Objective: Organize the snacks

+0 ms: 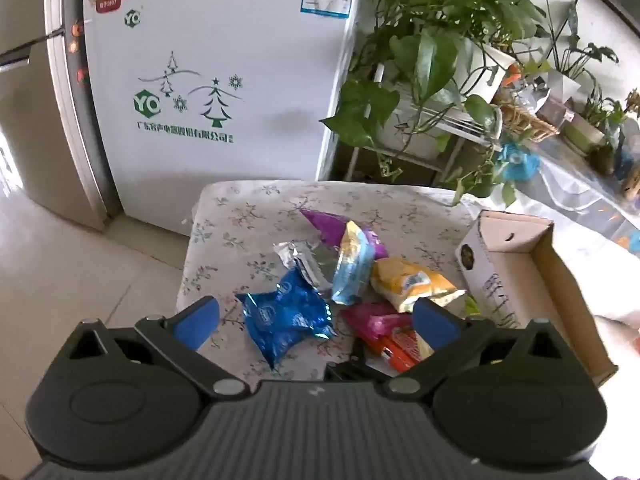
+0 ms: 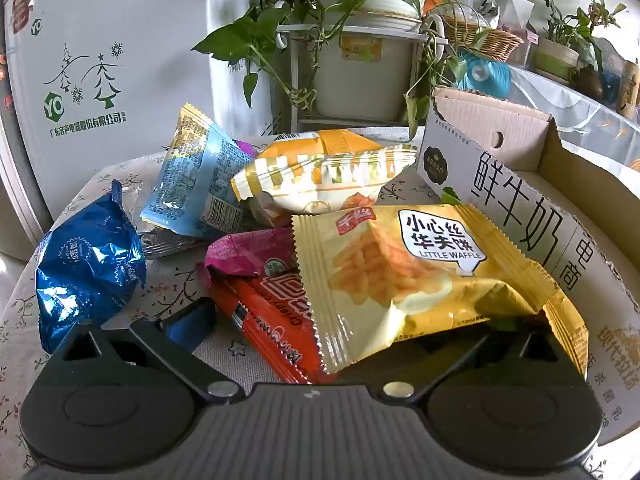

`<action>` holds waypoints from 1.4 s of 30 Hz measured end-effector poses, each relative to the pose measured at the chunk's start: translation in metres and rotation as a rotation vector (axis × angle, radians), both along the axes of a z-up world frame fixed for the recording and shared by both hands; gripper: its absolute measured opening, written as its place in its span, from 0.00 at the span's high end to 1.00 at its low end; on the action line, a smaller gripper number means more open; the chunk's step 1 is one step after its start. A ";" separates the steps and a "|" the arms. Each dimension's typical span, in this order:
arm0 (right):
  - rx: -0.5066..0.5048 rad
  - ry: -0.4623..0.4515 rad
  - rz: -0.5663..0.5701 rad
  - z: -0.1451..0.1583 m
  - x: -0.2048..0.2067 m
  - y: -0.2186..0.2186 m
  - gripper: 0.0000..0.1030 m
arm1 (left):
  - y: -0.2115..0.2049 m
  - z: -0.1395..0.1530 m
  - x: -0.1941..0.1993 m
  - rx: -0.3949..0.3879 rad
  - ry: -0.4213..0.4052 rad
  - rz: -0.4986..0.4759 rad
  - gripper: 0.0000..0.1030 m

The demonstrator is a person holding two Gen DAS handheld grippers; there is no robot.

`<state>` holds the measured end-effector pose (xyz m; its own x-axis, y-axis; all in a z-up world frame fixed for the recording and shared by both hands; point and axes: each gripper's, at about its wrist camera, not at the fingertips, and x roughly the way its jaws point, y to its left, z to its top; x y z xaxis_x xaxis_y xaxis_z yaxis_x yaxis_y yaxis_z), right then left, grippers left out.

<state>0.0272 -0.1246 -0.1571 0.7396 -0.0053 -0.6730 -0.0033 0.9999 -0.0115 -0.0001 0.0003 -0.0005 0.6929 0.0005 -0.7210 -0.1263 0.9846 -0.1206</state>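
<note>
Looking through the left wrist camera, I see my left gripper (image 1: 316, 320) with jaws spread wide and nothing between them, hanging above the snack pile at the middle of the frame. A shiny blue foil packet (image 1: 286, 320) lies lower centre on the floral tablecloth (image 1: 240, 216), and the open cardboard milk box (image 1: 532, 272) stands at the right, just beside the pile. In the right wrist view, my right gripper (image 2: 320, 320) is also fully released; its right finger is hidden under the yellow Little Waffle packet (image 2: 420, 272) at lower centre. An orange packet (image 2: 272, 320) lies partly below that one.
</note>
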 end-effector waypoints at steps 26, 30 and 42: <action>0.014 0.411 0.056 0.025 0.006 -0.005 0.00 | 0.018 0.011 -0.001 -0.179 0.028 0.016 0.01; 0.038 0.394 0.082 0.046 -0.013 -0.009 0.00 | 0.018 0.015 -0.002 -0.143 0.006 0.032 0.01; 0.129 0.301 0.091 0.094 -0.005 -0.042 0.00 | 0.014 0.002 0.005 -0.036 0.069 0.044 0.01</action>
